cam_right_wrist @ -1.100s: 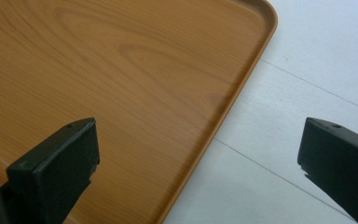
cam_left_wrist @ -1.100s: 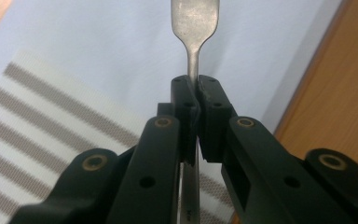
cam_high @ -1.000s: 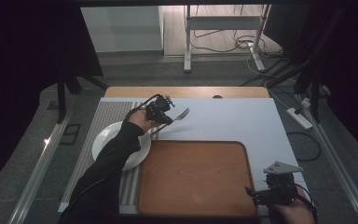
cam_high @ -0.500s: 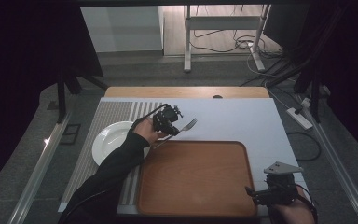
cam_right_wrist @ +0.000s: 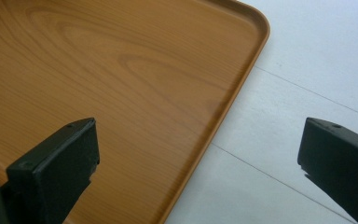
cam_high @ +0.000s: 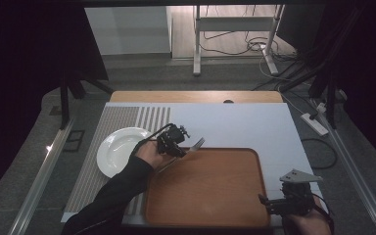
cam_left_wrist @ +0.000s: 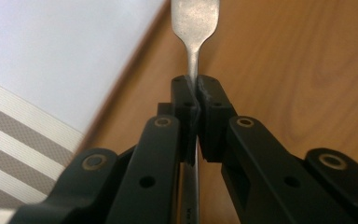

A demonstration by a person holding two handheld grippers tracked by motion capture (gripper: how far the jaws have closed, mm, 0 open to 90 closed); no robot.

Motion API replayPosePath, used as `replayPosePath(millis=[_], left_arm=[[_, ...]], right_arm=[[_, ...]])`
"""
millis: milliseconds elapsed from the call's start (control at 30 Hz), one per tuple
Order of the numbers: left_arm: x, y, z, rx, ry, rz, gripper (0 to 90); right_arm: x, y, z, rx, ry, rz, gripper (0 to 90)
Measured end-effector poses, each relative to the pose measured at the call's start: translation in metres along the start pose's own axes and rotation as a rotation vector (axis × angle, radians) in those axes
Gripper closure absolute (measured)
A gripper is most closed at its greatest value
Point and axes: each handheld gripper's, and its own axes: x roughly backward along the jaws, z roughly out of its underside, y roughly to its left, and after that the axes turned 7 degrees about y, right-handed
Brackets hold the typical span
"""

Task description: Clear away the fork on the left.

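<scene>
My left claw (cam_high: 180, 147) pinches the fork (cam_high: 196, 145) by its thin neck, over the tray's (cam_high: 210, 196) far left corner. Held so narrowly, it could swivel or slip. My right claw (cam_high: 274, 205) waits wide.

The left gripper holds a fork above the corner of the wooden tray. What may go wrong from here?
1. The left gripper pinches only the thin neck of the fork, so the fork may swivel or slip out.
2. The fork hangs over the rim of the wooden tray; released here, it might catch the rim and land half outside.
3. The white plate lies close beside the forearm and might get nudged.
</scene>
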Motion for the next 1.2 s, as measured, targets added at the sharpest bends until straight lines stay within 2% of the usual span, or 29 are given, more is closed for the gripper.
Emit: replayPosePath(millis=[233, 700, 933, 1033, 1100, 1167, 1200], left_arm=[[0.0, -0.016, 0.022, 0.054, -0.009, 0.021, 86.5], [-0.007, -0.043, 0.054, 0.161, -0.01, 0.074, 86.4], [-0.02, -0.056, 0.061, 0.163, 0.001, 0.055, 86.0], [-0.021, -0.059, 0.062, 0.148, -0.015, 0.043, 84.3], [-0.018, -0.061, 0.062, 0.138, -0.048, 0.018, 76.7], [-0.014, -0.064, 0.061, 0.107, -0.08, -0.006, 76.7], [-0.012, -0.066, 0.061, 0.089, -0.095, -0.004, 81.9]], right_arm=[[0.0, 0.001, 0.0, 0.002, 0.001, 0.003, 0.0], [0.0, 0.002, 0.0, 0.014, 0.004, 0.006, 0.0], [0.0, 0.003, 0.0, 0.021, 0.005, 0.005, 0.0], [0.0, 0.003, 0.0, 0.022, 0.003, 0.003, 0.0], [0.0, 0.003, 0.0, 0.02, 0.004, 0.003, 0.0], [0.0, 0.003, 0.0, 0.02, 0.003, 0.002, 0.0], [0.0, 0.003, 0.0, 0.021, 0.004, 0.003, 0.0]])
